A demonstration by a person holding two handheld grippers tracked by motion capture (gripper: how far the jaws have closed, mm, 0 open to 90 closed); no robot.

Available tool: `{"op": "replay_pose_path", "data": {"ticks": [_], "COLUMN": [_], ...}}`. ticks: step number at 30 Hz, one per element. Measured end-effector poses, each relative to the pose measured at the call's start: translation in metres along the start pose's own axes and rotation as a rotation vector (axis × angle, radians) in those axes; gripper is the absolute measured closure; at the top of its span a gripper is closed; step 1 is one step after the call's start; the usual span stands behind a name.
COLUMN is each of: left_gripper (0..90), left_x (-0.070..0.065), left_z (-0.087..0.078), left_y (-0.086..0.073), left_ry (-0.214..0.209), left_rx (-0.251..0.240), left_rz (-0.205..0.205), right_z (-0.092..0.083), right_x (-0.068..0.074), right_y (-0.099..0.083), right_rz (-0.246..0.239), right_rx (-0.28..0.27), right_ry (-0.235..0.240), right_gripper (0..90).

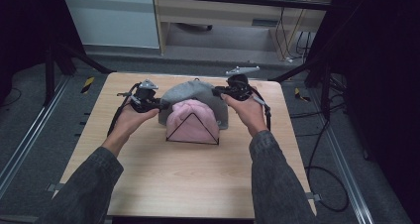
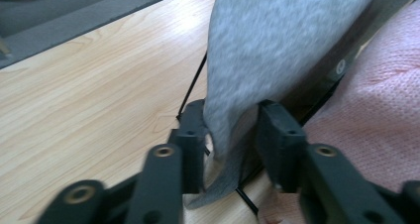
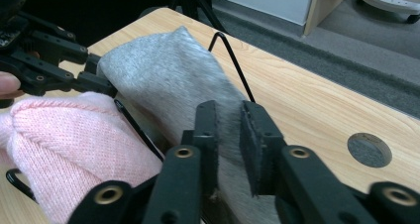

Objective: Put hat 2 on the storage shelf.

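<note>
High view shows the soft, light grey beanie (image 1: 195, 92) draped behind the pink one (image 1: 192, 122) mid-surface, its edges between the slackened jaws of both grippers, left gripper (image 1: 159, 105) and right gripper (image 1: 218, 92), best retaken at the rim.

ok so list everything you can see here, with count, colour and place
grey hat: 1, grey, middle of the table, behind the pink hat, its edges between both tongs' jaws
pink hat: 1, pink, on a wire stand in front of the grey hat
wire stand: 1, black, under the hats
table: 1, light wood, a round hole in its top
left tongs: 1, black, at the grey hat's left edge, jaws apart
right tongs: 1, black, at its right edge, jaws apart
sleeves: 2, dark grey, bottom of the high view
</note>
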State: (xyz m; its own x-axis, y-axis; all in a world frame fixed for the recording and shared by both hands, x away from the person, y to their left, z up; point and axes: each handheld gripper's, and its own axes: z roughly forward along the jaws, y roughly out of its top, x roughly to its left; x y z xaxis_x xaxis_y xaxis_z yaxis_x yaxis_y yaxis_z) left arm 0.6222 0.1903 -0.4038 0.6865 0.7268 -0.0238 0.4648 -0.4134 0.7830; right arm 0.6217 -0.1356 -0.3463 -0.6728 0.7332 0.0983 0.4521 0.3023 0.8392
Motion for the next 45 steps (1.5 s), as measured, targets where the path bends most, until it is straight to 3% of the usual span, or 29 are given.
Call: {"op": "replay_pose_path", "data": {"ticks": [6,17,25,28,35,41,45], "left_gripper": [49.4,24.1,21.6,18.9,13.0,7.2,5.7], "left_x": [0.002,-0.002,-0.002,-0.005,-0.007,-0.005,-0.006], "left_z": [-0.007,-0.024,-0.03,-0.034,-0.043,-0.055,-0.067], "left_y": [-0.002,-0.008,-0.011,-0.012,-0.014,-0.021,-0.035], "left_ry": [0.02,0.014,0.017,0.037,0.058,0.082,0.086], "left_rx": [-0.023,-0.06,-0.063,-0.055,-0.058,-0.052,-0.052], "left_rz": [-0.021,-0.053,-0.047,-0.022,-0.025,-0.023,-0.013], "right_z": [-0.004,-0.019,-0.025,-0.029,-0.039,-0.047,-0.055], "right_x": [0.0,0.001,-0.003,-0.004,-0.006,-0.006,-0.005], "right_y": [-0.003,-0.007,-0.013,-0.015,-0.021,-0.027,-0.037], "right_rz": [0.015,0.034,0.046,0.045,0.063,0.058,0.054], "right_rx": [-0.001,-0.022,-0.027,-0.03,-0.036,-0.037,-0.028], "right_ry": [-0.016,-0.039,-0.051,-0.056,-0.08,-0.102,-0.134], "right_gripper": [62.2,43.8,41.9,40.2,34.5,24.5,17.9]}}
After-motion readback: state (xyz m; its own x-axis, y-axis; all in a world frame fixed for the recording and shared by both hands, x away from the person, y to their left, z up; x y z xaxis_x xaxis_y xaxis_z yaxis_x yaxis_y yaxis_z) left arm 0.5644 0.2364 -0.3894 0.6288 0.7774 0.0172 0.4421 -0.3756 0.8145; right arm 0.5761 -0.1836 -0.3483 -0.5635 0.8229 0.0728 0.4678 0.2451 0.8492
